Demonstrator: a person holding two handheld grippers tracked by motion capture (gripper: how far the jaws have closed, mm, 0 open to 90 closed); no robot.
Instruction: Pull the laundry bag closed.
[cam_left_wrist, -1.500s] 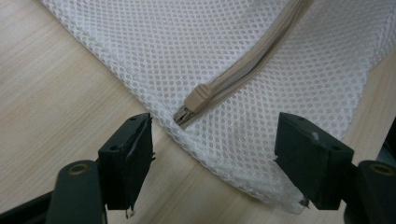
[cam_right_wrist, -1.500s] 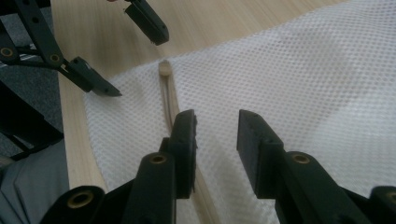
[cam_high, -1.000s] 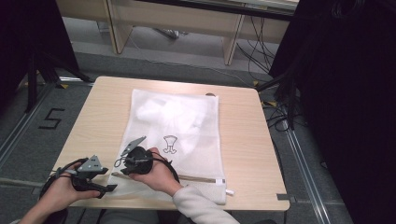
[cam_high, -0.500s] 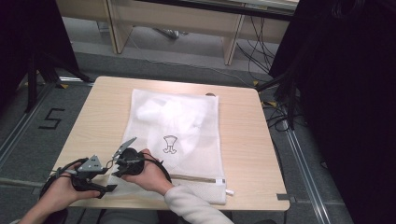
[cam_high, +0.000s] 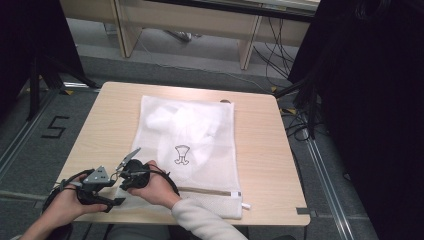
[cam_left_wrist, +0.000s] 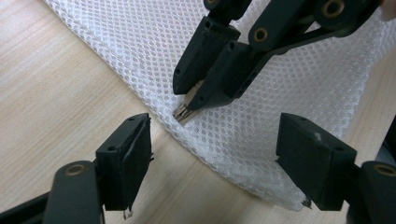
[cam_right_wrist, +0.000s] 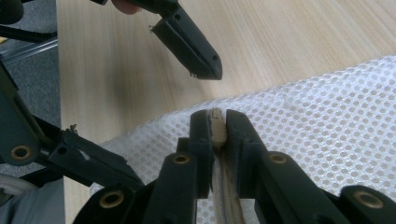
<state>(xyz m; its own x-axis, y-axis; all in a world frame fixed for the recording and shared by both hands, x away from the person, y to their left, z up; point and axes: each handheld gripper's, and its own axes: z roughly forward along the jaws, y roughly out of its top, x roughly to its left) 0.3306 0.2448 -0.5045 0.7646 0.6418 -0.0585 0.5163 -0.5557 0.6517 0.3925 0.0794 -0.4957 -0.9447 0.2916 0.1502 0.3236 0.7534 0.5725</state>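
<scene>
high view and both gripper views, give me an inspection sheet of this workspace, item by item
surface: light wooden table, bare around the bag
job's things: white mesh laundry bag lying flat with white cloth inside and a small dark emblem; beige zipper along its near edge, zipper pull at the near left corner
clutter: nothing seen
grippers: right tongs shut on the zipper pull; left tongs open, one jaw over the wood, the other over the bag's corner
cables: black cable trailing from the left tongs; more cables on the floor to the right
surroundings: grey floor marked 5, wooden furniture behind, black curtains at both sides
</scene>
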